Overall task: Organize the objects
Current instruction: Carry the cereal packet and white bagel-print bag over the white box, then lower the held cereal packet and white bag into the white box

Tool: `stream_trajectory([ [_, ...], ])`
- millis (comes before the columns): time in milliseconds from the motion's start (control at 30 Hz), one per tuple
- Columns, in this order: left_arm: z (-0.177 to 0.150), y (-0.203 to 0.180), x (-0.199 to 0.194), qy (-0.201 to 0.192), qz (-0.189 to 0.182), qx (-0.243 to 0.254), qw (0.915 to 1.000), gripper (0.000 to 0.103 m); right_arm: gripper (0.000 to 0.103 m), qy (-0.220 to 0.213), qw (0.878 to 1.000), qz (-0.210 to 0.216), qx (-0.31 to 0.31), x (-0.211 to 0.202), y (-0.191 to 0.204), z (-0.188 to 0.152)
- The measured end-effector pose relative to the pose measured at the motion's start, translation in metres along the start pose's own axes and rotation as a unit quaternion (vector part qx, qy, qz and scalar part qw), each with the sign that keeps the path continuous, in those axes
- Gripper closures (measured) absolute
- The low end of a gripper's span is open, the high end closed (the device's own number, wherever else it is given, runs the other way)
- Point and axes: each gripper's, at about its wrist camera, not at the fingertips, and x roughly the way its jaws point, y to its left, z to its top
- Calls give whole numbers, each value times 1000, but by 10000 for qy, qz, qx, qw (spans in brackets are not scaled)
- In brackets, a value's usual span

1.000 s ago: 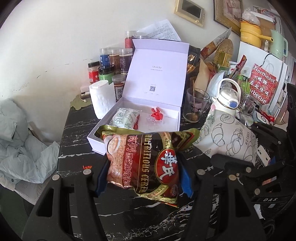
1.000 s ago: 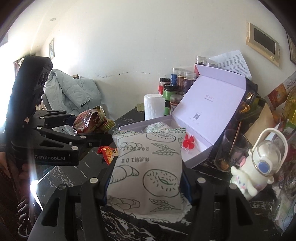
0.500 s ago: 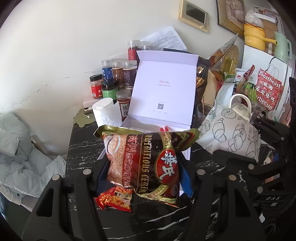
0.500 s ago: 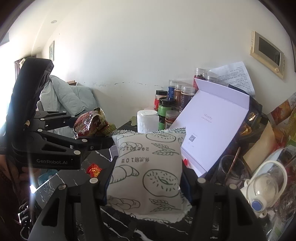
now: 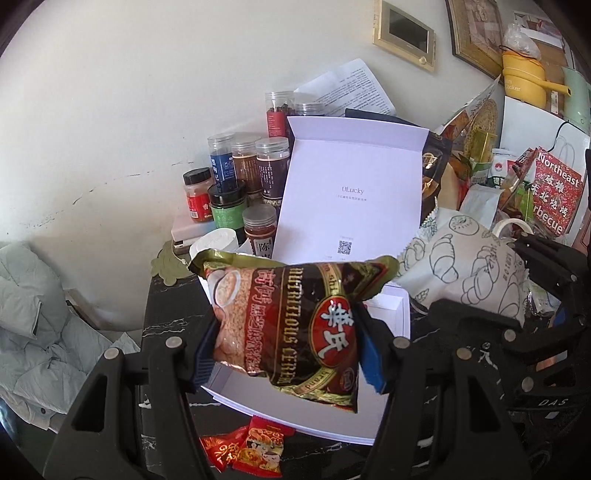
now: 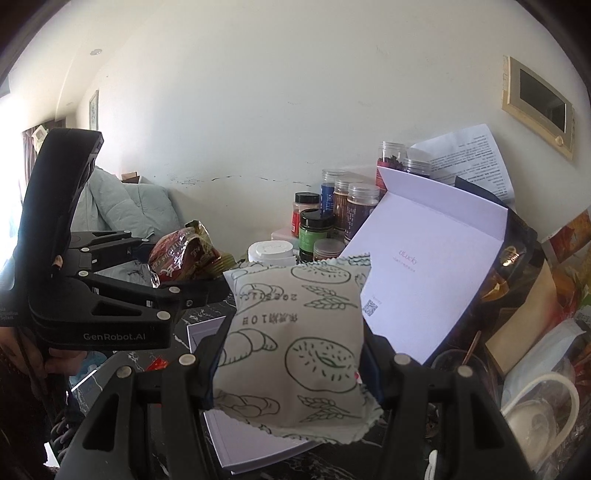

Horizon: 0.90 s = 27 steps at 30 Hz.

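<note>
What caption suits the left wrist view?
Left claw grips a cereal packet above an open white box.

A lived-in home, by every sign. A black marble-patterned desk stands against a scuffed white plaster wall, crowded with clear plastic spice jars with coloured labels, snack bags and a printed paper sheet. Framed pictures and a cream-framed wall panel hang on the wall. A yellow cooking pot sits atop a white appliance at the right, and a pale grey-green padded jacket lies heaped beside the desk.
</note>
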Motion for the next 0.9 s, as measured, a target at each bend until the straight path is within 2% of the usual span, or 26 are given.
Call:
stream_trajectory([
  [367, -5, 13, 71, 430, -69, -392, 9983, 41, 44, 267, 9991, -77, 309, 54, -36, -6],
  [567, -15, 15, 104, 610, -119, -430, 9971, 41, 44, 529, 9976, -147, 426, 81, -50, -16],
  [733, -23, 15, 123, 929, -89, -341, 9951, 41, 44, 758, 9957, -169, 506, 99, -55, -24],
  [900, -29, 10, 130, 979, 237, -203, 9947, 41, 44, 885, 9948, -137, 476, 110, -49, -28],
])
